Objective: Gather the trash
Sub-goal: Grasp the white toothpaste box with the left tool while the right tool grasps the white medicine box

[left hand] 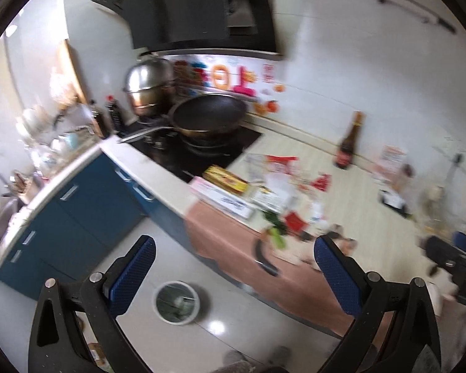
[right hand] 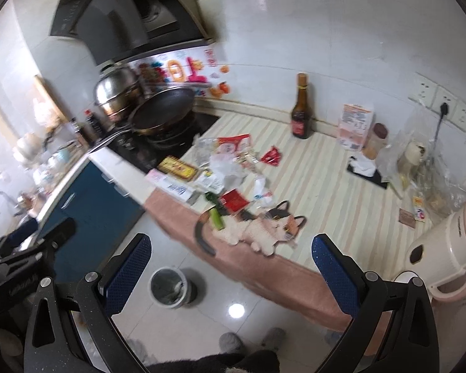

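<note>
A heap of trash (right hand: 233, 168) lies on the striped counter: red and white wrappers, clear plastic, a yellow-red flat box (right hand: 178, 168), a green tube (right hand: 217, 219). The left wrist view shows the same trash heap (left hand: 276, 186), blurred. On the floor below stands a small round bin (right hand: 170, 286) with rubbish inside, and the bin (left hand: 176, 302) also shows in the left wrist view. My left gripper (left hand: 233, 273) is open and empty above the floor, in front of the counter edge. My right gripper (right hand: 231, 272) is open and empty too, held short of the counter.
A wok (right hand: 163, 110) and a steel steamer pot (right hand: 118, 91) sit on the black hob. A dark bottle (right hand: 301, 112) stands by the wall. A cat-shaped mat (right hand: 264, 227), a pink kettle (right hand: 447, 248) and plastic bags (right hand: 419, 161) occupy the right. Blue cabinets (left hand: 77, 205) run left.
</note>
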The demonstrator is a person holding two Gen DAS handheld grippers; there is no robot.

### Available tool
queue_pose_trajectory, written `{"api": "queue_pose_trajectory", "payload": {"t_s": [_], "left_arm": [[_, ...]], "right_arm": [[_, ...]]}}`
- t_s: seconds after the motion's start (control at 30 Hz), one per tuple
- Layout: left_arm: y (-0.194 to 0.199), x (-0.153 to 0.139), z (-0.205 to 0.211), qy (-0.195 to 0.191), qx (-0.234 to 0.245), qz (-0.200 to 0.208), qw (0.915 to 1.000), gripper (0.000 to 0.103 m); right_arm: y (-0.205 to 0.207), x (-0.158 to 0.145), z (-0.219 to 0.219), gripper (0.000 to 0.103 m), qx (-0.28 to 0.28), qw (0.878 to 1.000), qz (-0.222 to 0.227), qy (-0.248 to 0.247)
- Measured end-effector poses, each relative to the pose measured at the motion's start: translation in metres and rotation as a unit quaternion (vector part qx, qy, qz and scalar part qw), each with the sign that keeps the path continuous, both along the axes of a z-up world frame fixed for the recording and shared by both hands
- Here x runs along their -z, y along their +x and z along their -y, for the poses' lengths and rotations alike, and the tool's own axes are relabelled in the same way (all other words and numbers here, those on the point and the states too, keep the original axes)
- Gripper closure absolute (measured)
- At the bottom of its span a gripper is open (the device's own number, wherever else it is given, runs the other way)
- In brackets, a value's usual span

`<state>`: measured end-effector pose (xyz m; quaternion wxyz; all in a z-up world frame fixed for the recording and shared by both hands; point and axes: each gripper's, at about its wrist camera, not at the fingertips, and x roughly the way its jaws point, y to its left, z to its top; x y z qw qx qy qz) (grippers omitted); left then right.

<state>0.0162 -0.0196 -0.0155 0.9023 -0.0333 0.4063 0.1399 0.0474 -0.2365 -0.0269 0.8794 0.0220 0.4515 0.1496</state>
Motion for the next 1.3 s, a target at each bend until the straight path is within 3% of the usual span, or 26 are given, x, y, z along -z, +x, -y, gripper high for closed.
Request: {"api": "queue_pose_trajectory", "payload": {"t_s": [0.13, 0.27, 0.33, 0.4, 0.53, 0.63, 0.7, 0.73, 0.83, 0.87, 0.97, 1.0, 1.07, 1.1, 1.17, 1.23, 1.27, 1.3], "left_arm": [[0.030, 0.033, -0.034, 0.017, -0.018, -0.025, 0.9994, 0.000], [0.073, 0.077, -0.059, 0.017, -0.033, -0.076, 0.9964, 0.000], [0.094, 0.094, -0.073, 0.017, -0.047, -0.099, 0.9939, 0.000], [0.117, 0.115, -0.087, 0.015, -0.062, -0.121, 0.9906, 0.000], [0.170, 0.159, -0.112, -0.009, -0.098, -0.172, 0.9802, 0.000], [0.205, 0.191, -0.131, -0.062, -0.117, -0.206, 0.9696, 0.000], [0.228, 0.220, -0.144, -0.128, -0.133, -0.236, 0.9539, 0.000], [0.237, 0.232, -0.148, -0.159, -0.138, -0.247, 0.9459, 0.005], [0.261, 0.270, -0.160, -0.248, -0.166, -0.272, 0.9149, 0.019], [0.268, 0.285, -0.165, -0.286, -0.183, -0.279, 0.8983, 0.019], [0.279, 0.311, -0.176, -0.343, -0.224, -0.286, 0.8663, 0.019], [0.280, 0.318, -0.178, -0.352, -0.237, -0.289, 0.8583, 0.024], [0.281, 0.327, -0.180, -0.357, -0.250, -0.294, 0.8505, 0.034], [0.281, 0.328, -0.180, -0.353, -0.253, -0.295, 0.8511, 0.051], [0.279, 0.325, -0.178, -0.339, -0.242, -0.293, 0.8605, 0.053], [0.283, 0.320, -0.172, -0.285, -0.215, -0.302, 0.8837, 0.055], [0.282, 0.314, -0.166, -0.232, -0.190, -0.306, 0.9035, 0.055], [0.281, 0.310, -0.162, -0.204, -0.176, -0.309, 0.9121, 0.056]], "right_arm": [[0.026, 0.028, -0.010, 0.000, 0.044, 0.999, 0.005, -0.019], [0.068, 0.068, -0.026, 0.000, 0.078, 0.996, -0.015, -0.028], [0.090, 0.088, -0.032, 0.006, 0.085, 0.996, -0.026, -0.028], [0.117, 0.109, -0.039, 0.033, 0.078, 0.996, -0.048, -0.022], [0.177, 0.156, -0.056, 0.035, 0.068, 0.994, -0.077, -0.032], [0.223, 0.188, -0.065, 0.035, 0.060, 0.993, -0.094, -0.040], [0.256, 0.211, -0.071, 0.035, 0.057, 0.991, -0.115, -0.045], [0.273, 0.222, -0.073, 0.035, 0.055, 0.990, -0.124, -0.047], [0.310, 0.250, -0.074, 0.035, 0.053, 0.987, -0.143, -0.055], [0.321, 0.259, -0.073, 0.035, 0.052, 0.985, -0.154, -0.055], [0.341, 0.280, -0.074, 0.035, 0.044, 0.981, -0.184, -0.047], [0.348, 0.287, -0.077, 0.035, 0.039, 0.979, -0.194, -0.049], [0.360, 0.295, -0.084, 0.035, 0.025, 0.977, -0.206, -0.050], [0.362, 0.295, -0.087, 0.035, 0.019, 0.977, -0.208, -0.051], [0.369, 0.293, -0.097, 0.035, -0.001, 0.977, -0.208, -0.053], [0.373, 0.288, -0.111, 0.035, -0.024, 0.976, -0.213, -0.050], [0.377, 0.286, -0.121, 0.035, -0.044, 0.972, -0.226, -0.037], [0.379, 0.285, -0.129, 0.035, -0.057, 0.970, -0.237, -0.025]]}}
